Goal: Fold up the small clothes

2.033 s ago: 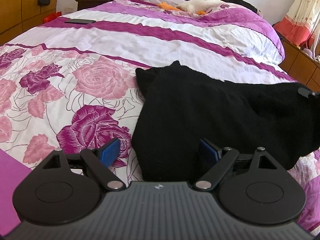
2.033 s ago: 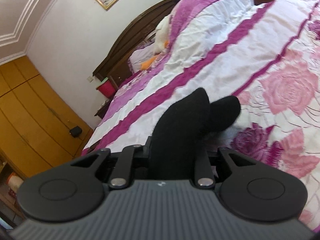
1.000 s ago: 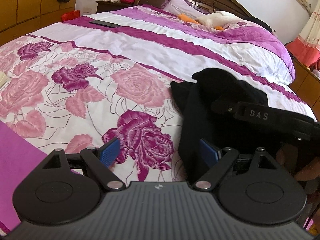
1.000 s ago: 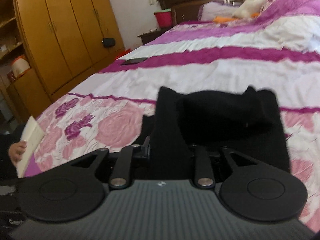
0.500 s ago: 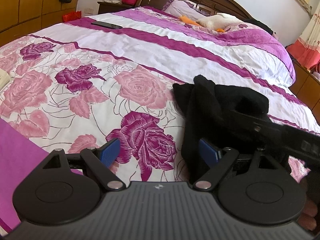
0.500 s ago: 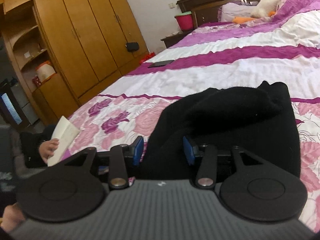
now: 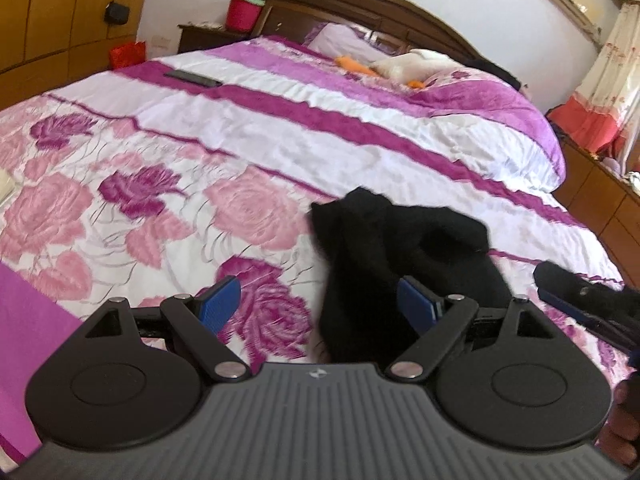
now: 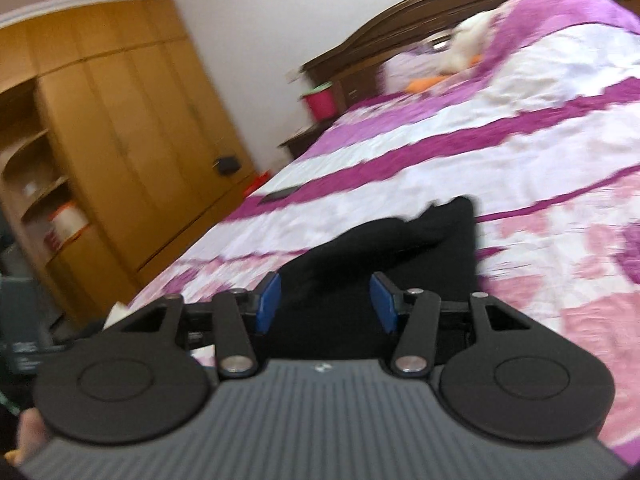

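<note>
A black garment (image 7: 400, 252) lies bunched and folded over on the floral bedspread (image 7: 160, 200). In the left wrist view my left gripper (image 7: 318, 302) hovers just above its near edge, open wide, with cloth beside the right pad but no pad touching it. The right gripper's fingers (image 7: 576, 292) show at the right edge of that view, clear of the cloth. In the blurred, tilted right wrist view the right gripper (image 8: 326, 300) has its jaws opening; the black garment (image 8: 380, 248) lies on the bed beyond and under the blue pads, which do not press on it.
A dark flat phone or remote (image 7: 192, 77) lies on the far left of the bed. A white and orange plush toy (image 7: 416, 62) sits by the pillows. A red bucket (image 7: 242, 14) stands on the nightstand. Wooden wardrobes (image 8: 120, 140) line the left side.
The right gripper spread its jaws and let go of the black garment, then drew back to the right and rolled. The garment now rests folded on the bed. The left gripper rose slightly.
</note>
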### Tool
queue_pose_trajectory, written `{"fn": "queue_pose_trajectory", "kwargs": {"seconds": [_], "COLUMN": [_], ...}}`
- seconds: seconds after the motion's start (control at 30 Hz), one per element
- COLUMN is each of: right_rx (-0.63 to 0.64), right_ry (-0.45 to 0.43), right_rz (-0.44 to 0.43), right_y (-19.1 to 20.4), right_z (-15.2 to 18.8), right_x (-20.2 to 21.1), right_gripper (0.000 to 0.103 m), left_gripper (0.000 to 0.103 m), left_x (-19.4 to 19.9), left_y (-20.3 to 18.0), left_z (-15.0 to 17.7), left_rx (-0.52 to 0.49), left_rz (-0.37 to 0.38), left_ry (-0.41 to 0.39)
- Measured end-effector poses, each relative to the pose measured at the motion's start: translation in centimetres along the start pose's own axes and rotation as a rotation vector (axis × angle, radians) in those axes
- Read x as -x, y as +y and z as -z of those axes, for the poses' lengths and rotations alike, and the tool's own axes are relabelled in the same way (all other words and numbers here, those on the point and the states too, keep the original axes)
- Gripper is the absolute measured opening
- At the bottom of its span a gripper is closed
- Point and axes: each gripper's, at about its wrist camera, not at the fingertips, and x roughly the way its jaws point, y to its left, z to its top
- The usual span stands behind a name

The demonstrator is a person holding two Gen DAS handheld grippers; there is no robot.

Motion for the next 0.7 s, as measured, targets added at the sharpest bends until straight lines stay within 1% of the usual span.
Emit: {"fn": "queue_pose_trajectory", "kwargs": {"seconds": [0.03, 0.13, 0.2, 0.3, 0.43, 0.57, 0.7], "right_rx": [-0.016, -0.063, -0.098, -0.149, -0.151, -0.133, -0.101], "right_ry": [-0.009, -0.013, -0.008, -0.002, 0.011, 0.022, 0.045], "right_rz": [0.032, 0.123, 0.150, 0.134, 0.119, 0.081, 0.067], "right_y": [-0.7, -2.6, -3.7, -4.8, -5.0, -4.8, -4.4], "right_z": [0.0, 0.4, 0.8, 1.3, 1.7, 2.2, 2.9], "right_x": [0.1, 0.0, -0.2, -0.5, -1.0, -1.2, -1.7], "right_gripper": [0.055, 0.055, 0.055, 0.055, 0.055, 0.055, 0.055], "left_gripper": [0.089, 0.089, 0.089, 0.089, 0.089, 0.089, 0.088], "left_x": [0.2, 0.5, 0.3, -0.6, -2.5, -5.1, -7.3], "left_y": [-0.4, -2.0, -3.0, -4.4, -5.7, -5.8, -5.0], "left_z": [-0.1, -0.5, -0.7, -0.7, -0.5, 0.0, 1.0], "left_rx": [-0.009, -0.044, -0.066, -0.083, -0.108, -0.109, -0.095], "left_rz": [0.008, 0.038, 0.060, 0.093, 0.109, 0.095, 0.059], "left_ry": [-0.007, -0.024, -0.025, -0.024, -0.018, 0.022, 0.072]}}
